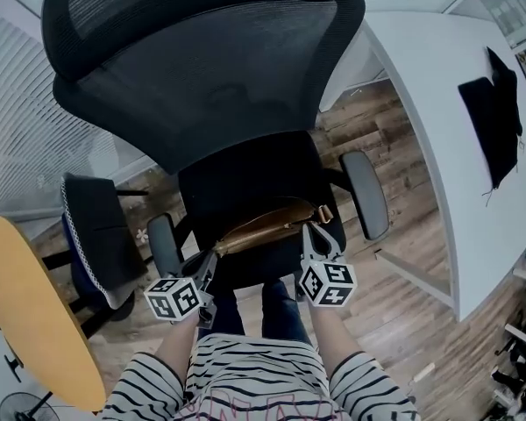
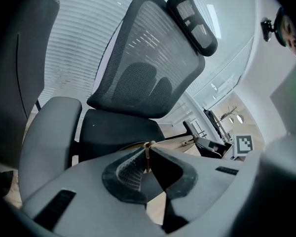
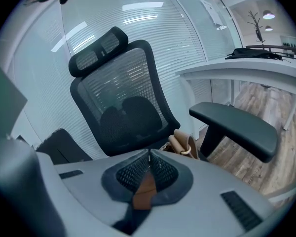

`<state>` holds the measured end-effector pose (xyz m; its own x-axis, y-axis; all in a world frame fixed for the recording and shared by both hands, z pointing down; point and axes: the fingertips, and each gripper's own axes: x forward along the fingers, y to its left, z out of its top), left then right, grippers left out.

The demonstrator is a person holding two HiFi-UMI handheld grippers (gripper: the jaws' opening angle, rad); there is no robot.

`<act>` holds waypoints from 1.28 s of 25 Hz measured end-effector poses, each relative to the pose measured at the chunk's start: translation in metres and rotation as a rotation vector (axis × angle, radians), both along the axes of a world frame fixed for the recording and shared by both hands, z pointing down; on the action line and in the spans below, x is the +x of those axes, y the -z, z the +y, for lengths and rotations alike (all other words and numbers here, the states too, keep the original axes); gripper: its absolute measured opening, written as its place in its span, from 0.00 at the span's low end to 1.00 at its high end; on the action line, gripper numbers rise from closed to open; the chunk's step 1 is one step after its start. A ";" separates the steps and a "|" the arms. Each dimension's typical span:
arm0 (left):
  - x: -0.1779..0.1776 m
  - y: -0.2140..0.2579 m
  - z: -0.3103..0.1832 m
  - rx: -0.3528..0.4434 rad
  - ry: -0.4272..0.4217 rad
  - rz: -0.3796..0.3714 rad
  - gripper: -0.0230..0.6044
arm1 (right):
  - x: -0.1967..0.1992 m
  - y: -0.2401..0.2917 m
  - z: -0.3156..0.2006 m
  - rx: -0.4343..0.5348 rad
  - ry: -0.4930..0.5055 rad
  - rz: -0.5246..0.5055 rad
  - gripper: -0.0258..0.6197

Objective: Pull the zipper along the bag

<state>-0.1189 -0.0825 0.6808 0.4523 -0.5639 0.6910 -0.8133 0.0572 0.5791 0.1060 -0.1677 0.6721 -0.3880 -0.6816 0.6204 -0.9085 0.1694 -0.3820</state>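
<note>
A brown leather bag (image 1: 267, 222) lies across the seat of a black office chair (image 1: 245, 191). My left gripper (image 1: 209, 270) is at the bag's left end. In the left gripper view its jaws (image 2: 148, 157) are shut on a thin brown strip of the bag (image 2: 148, 149), and the bag's top edge runs off to the right. My right gripper (image 1: 320, 239) is at the bag's right end. In its own view the jaws (image 3: 148, 162) are shut on a flat brown leather piece (image 3: 146, 186), beside the strap and ring (image 3: 183, 144). Which piece is the zipper pull I cannot tell.
The chair's mesh back (image 1: 210, 68) rises behind the bag, and its armrests (image 1: 366, 191) (image 1: 162, 244) flank the seat. A white desk (image 1: 447, 147) carrying a black cloth (image 1: 495, 112) stands at the right. A second chair (image 1: 96, 235) and a yellow round table (image 1: 31, 314) stand at the left.
</note>
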 end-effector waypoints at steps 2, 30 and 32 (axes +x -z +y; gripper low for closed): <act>-0.001 0.000 -0.001 0.003 0.020 -0.012 0.11 | 0.003 0.002 -0.003 0.006 0.016 0.009 0.10; -0.002 0.003 -0.001 0.045 0.191 -0.145 0.11 | 0.045 0.022 -0.017 0.068 0.065 0.095 0.10; -0.002 0.003 -0.002 0.048 0.195 -0.152 0.11 | 0.047 0.023 -0.016 0.070 0.061 0.098 0.10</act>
